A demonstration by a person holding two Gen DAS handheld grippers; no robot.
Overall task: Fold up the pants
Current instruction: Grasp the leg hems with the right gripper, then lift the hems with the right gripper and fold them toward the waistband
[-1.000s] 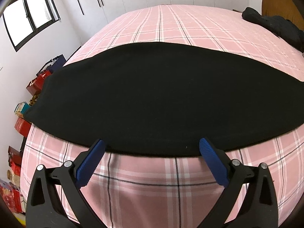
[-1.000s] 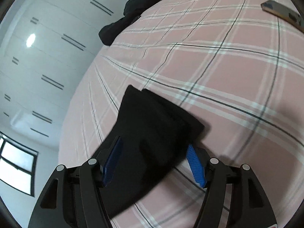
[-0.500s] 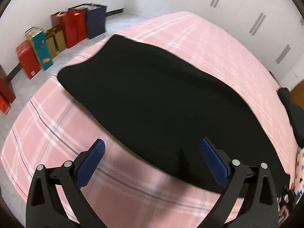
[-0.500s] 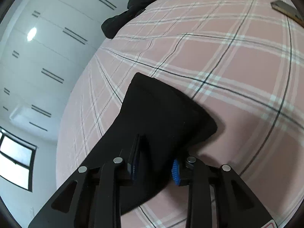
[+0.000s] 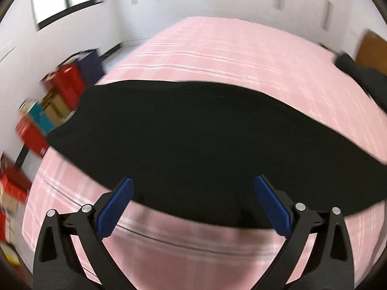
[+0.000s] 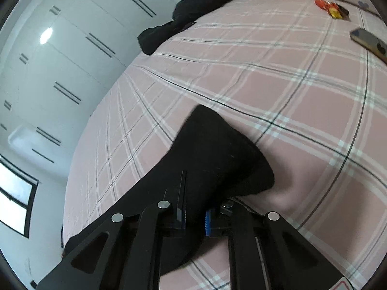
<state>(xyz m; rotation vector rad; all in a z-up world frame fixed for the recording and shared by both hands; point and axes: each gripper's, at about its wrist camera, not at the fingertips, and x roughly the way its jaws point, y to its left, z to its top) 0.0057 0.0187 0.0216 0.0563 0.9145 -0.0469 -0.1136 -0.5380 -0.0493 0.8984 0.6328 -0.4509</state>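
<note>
Pants lie flat across the pink plaid bed, black, one end bunched in the right claw. That claw, open a second ago, is now clamped on the fabric end, so the grasp is made and a fold-over lift looks like the next step. Left claw hangs wide apart over the near edge of the pants, holding nothing; its view has swung and blurred. Farther off: a dark garment by the headboard, a phone, white wardrobes, gift bags on the floor.
</note>
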